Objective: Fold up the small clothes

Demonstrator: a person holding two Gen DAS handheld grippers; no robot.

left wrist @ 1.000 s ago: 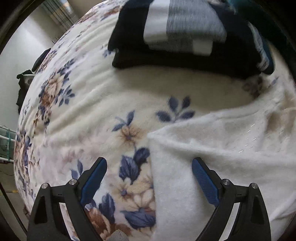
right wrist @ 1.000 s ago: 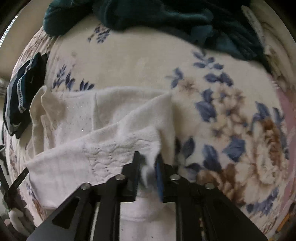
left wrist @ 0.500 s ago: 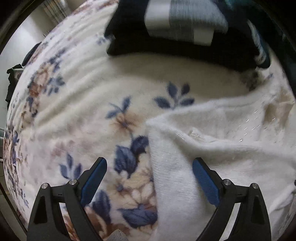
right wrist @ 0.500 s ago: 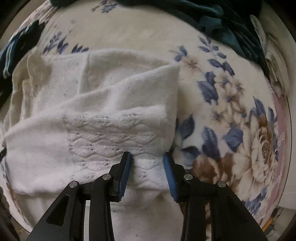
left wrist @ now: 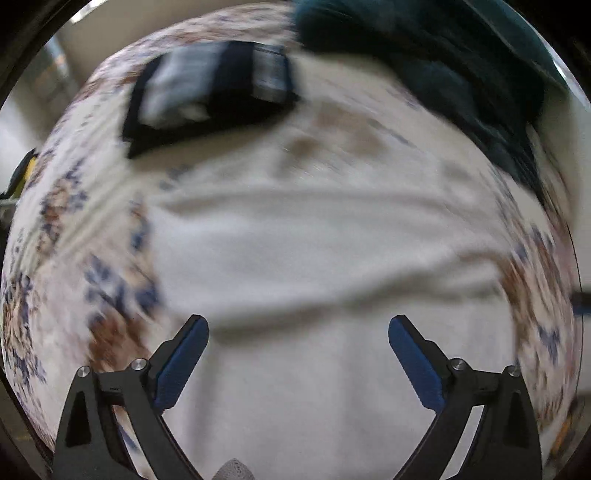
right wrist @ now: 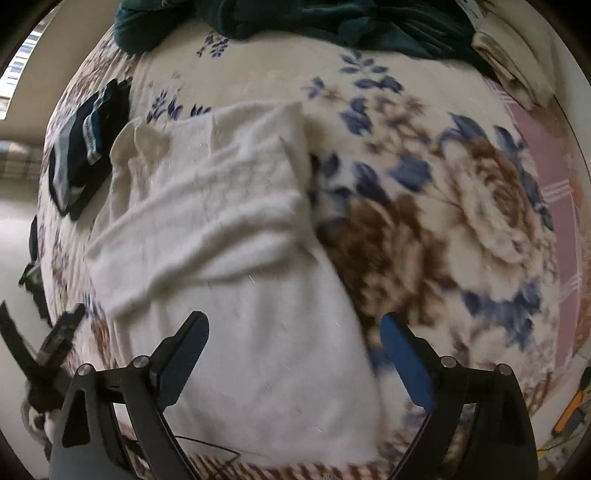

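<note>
white knit garment (right wrist: 229,258) on a cream blanket (right wrist: 461,221) printed with blue leaves and brown flowers; navy, grey and white striped folded clothes (right wrist: 85,147) at nine o'clock, dark teal fabric (right wrist: 332,18) at twelve.

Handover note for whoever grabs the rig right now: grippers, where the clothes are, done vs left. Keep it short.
Left gripper: jaws opening, nothing between them, above the white sweater.
Right gripper: jaws opening, no cloth pinched.
White sweater lies partly folded on the floral blanket, sleeve laid across the body.
Folded dark striped garment sits beyond it; teal pile at the far edge.
Left: probably finish the sweater's fold, then the teal pile.
</note>
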